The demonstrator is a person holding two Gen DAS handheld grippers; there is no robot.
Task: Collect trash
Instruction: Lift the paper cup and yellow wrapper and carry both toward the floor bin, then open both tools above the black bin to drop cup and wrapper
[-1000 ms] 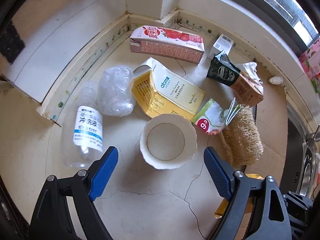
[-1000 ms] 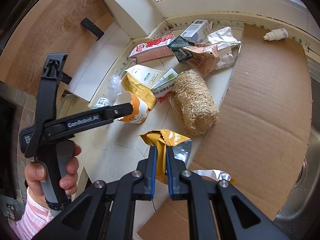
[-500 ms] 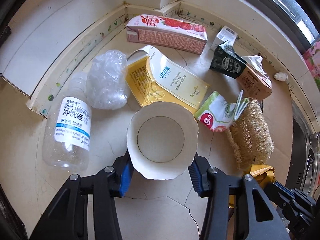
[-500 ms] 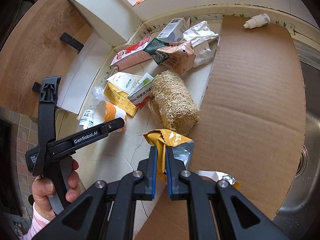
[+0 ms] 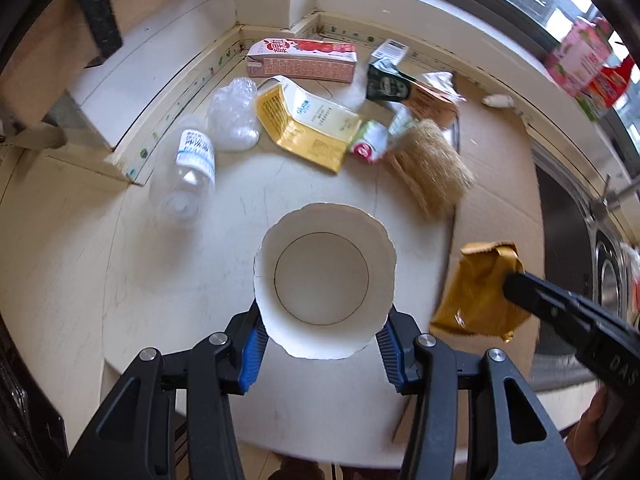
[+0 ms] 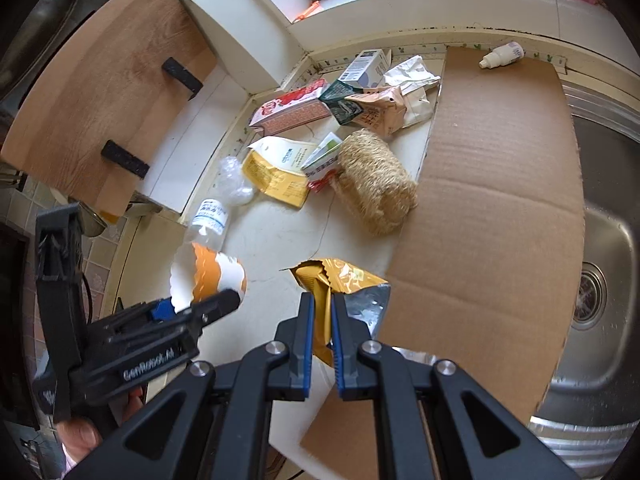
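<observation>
Both hands are loaded, so the step in hand reads as the carry-off after a double pick; the left tool [image 5: 320,344] is closed about halfway onto a white paper cup [image 5: 324,280], its blue pads pressing the cup's two sides near the torn rim, the mouth facing the camera; in the right wrist view the same cup shows its orange-and-white outside [image 6: 212,276], clear of the tabletop [image 5: 192,280]; the right tool [image 6: 320,340] is fully closed, pinching the edge of a torn yellow snack bag [image 6: 340,280] with a silver lining, which hangs free above the tabletop and the edge of the cardboard sheet [image 6: 500,200].

Much trash lies uncollected at the back of the tabletop: a clear plastic bottle [image 5: 188,168] on its side, a crumpled clear wrapper [image 5: 236,116], a flattened yellow-and-white carton [image 5: 308,128], a red-and-pink juice carton [image 5: 300,60] along the wall, a green-and-white sachet [image 5: 368,144], a loofah [image 5: 432,168], and a dark green and brown carton [image 5: 408,92] beyond it; a small white dropper bottle [image 6: 502,55] lies apart at the far edge of the cardboard.

No bin or bag shows in either view, so where the load goes I cannot tell; the next move, as I judge it, calls for carrying both pieces to a receptacle, opening each tool over it, and keeping the cup's squeeze light enough not to crush it out of the pads.
</observation>
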